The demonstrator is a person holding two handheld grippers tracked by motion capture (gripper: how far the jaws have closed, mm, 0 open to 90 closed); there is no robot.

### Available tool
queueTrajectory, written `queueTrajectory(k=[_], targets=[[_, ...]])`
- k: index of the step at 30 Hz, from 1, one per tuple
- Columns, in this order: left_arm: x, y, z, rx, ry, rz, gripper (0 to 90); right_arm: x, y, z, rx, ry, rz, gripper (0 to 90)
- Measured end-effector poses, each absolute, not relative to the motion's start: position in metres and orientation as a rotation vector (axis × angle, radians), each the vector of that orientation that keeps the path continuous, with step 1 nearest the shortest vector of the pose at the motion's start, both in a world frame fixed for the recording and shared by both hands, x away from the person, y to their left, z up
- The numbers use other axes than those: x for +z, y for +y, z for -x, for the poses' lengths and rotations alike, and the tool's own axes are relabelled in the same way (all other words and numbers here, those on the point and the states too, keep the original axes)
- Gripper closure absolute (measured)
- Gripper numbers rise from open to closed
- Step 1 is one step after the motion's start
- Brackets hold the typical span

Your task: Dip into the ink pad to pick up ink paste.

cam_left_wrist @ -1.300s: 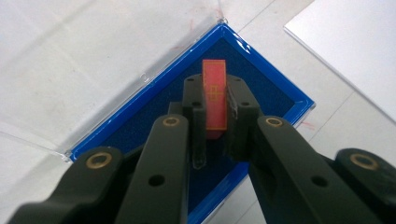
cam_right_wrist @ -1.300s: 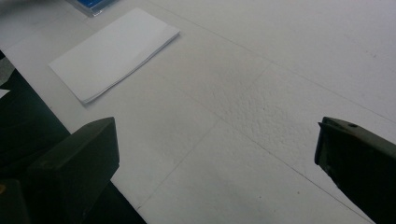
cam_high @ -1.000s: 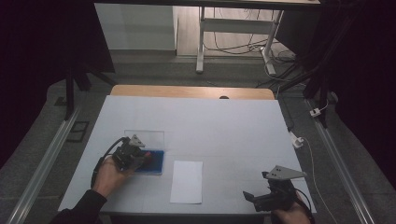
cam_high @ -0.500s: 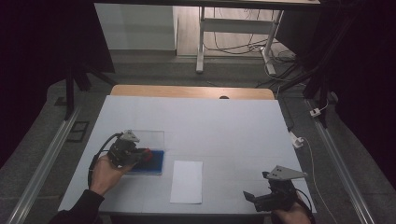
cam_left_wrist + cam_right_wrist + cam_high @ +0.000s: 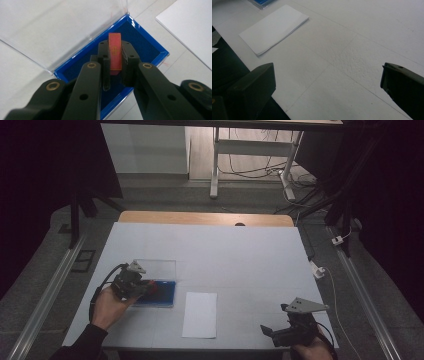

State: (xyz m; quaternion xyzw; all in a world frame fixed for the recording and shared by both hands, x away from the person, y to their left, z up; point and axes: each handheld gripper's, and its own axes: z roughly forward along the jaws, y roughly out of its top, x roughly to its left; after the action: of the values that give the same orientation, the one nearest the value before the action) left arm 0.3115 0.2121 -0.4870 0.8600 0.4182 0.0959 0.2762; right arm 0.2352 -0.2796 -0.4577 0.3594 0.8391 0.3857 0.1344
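Note:
My left gripper (image 5: 146,287) is over a shallow blue-lined box (image 5: 164,294) at the table's left front. Its jaws are shut on a small red block (image 5: 115,53) with gold markings. In the left gripper view the block stands on end above the blue lining (image 5: 147,47). I cannot tell whether its lower end touches the lining. The box's clear lid (image 5: 156,268) lies open on the far side, also seen as the clear lid (image 5: 62,27). My right gripper (image 5: 274,332) rests at the front right edge, open, with its jaws wide apart and nothing between them (image 5: 327,82).
A folded white sheet of paper (image 5: 200,314) lies between the two grippers near the front edge, also seen as the sheet (image 5: 274,27) and the sheet (image 5: 190,30). The table (image 5: 230,250) is white with a wooden strip at the back. Cables and a desk frame stand beyond it.
The left hand and its gripper have shifted slightly over the blue box. The right gripper has stayed where it was.

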Motion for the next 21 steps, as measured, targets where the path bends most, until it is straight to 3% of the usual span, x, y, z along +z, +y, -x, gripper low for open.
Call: queueTrajectory(k=[16,21], targets=[[-0.495,0.206,-0.311,0.259,1.147,-2.328,80.3,-0.458,-0.279,-0.235,1.109,2.438,-1.037,0.1],[-0.493,0.191,-0.304,0.388,1.117,-2.402,80.3,-0.458,-0.279,-0.235,1.106,2.44,-1.038,0.1]])
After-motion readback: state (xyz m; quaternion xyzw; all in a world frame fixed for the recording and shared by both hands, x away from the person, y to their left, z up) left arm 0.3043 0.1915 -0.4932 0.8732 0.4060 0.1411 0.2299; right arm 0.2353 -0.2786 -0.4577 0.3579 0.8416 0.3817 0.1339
